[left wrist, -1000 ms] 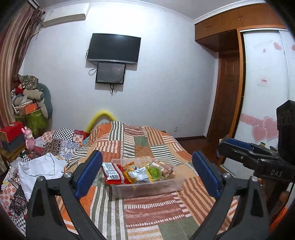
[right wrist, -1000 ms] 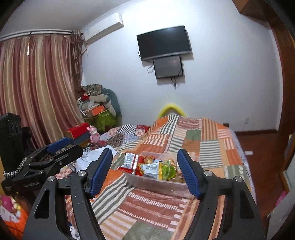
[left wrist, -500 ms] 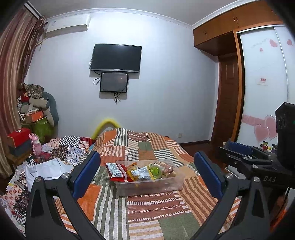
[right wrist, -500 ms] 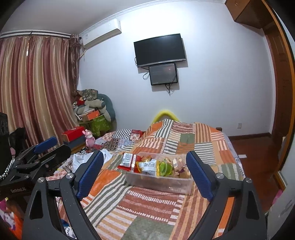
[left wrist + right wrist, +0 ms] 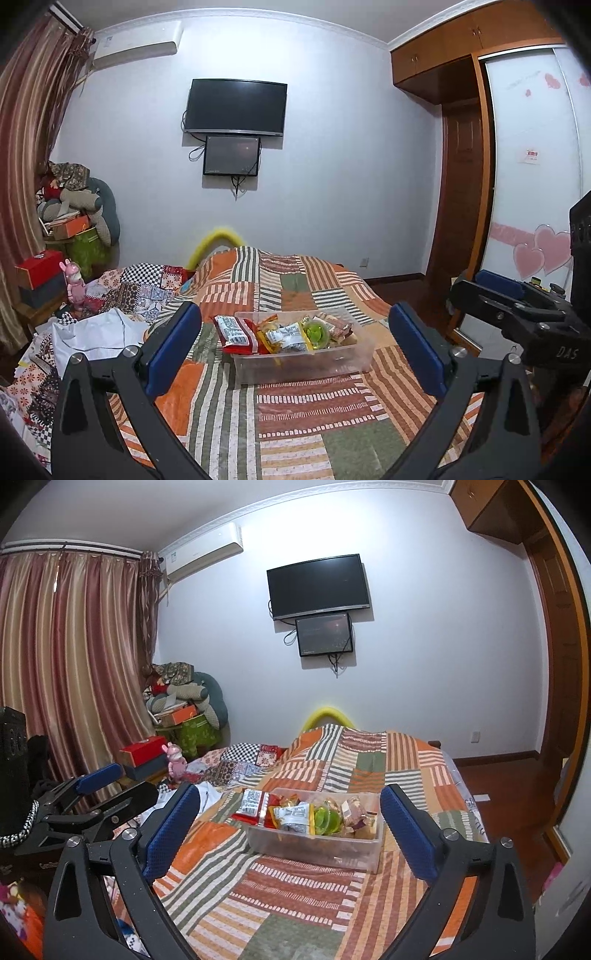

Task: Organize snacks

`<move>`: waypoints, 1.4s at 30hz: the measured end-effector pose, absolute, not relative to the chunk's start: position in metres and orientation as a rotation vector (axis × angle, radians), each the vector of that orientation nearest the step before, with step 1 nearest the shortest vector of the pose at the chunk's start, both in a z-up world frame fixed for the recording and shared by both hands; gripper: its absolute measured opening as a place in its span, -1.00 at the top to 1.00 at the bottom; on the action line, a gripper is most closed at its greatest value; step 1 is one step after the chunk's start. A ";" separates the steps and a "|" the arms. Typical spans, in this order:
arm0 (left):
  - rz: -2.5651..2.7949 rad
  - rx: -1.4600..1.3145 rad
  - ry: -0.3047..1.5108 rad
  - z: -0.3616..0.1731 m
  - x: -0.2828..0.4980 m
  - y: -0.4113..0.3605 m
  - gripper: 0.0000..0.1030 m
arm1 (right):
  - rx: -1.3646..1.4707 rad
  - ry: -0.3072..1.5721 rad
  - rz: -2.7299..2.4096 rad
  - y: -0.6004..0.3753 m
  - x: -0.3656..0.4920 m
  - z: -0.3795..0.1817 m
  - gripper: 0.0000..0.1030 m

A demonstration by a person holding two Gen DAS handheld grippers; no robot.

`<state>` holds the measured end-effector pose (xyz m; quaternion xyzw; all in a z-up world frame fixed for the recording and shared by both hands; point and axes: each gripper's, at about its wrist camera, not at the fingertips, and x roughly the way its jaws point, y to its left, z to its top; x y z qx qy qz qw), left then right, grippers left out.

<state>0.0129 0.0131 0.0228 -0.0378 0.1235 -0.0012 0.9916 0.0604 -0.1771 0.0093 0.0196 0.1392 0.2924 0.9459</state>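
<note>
1. Two hand-held grippers hang nearest the cameras: the left hand-held gripper [image 5: 295, 343] and the right hand-held gripper [image 5: 290, 823] both have their blue pads spread wide with nothing between them, held back from the bed [image 5: 306, 417], probably so either could reach in.
2. On the right hand-held gripper's body, seen from the left wrist view, the letters "DAS" can be read; lettering on the other body is too small to read.
3. Next, on the patchwork quilt, stands a clear plastic bin [image 5: 317, 840], with the snacks [image 5: 295, 812] piled inside it.
4. A red packet [image 5: 236, 334] leans over the bin's left rim. It and a silver packet [image 5: 293, 816] carry printed labels that are too small to read.
5. Snacks gathered in one bin suit a finished sort or a stock awaiting sorting.
6. Farthest, a dark television [image 5: 319, 587] hangs on the wall; its brand mark is illegible.
</note>
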 end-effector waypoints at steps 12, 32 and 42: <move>0.007 -0.075 0.256 0.020 0.014 0.014 -0.99 | 0.047 0.285 0.582 -0.178 0.061 0.009 -1.00; 0.003 -0.068 0.255 0.020 0.014 0.010 -0.99 | 0.036 0.274 0.553 -0.182 0.057 0.010 -1.00; 0.002 -0.070 0.255 0.021 0.014 0.010 -0.99 | 0.034 0.275 0.547 -0.181 0.056 0.011 -1.00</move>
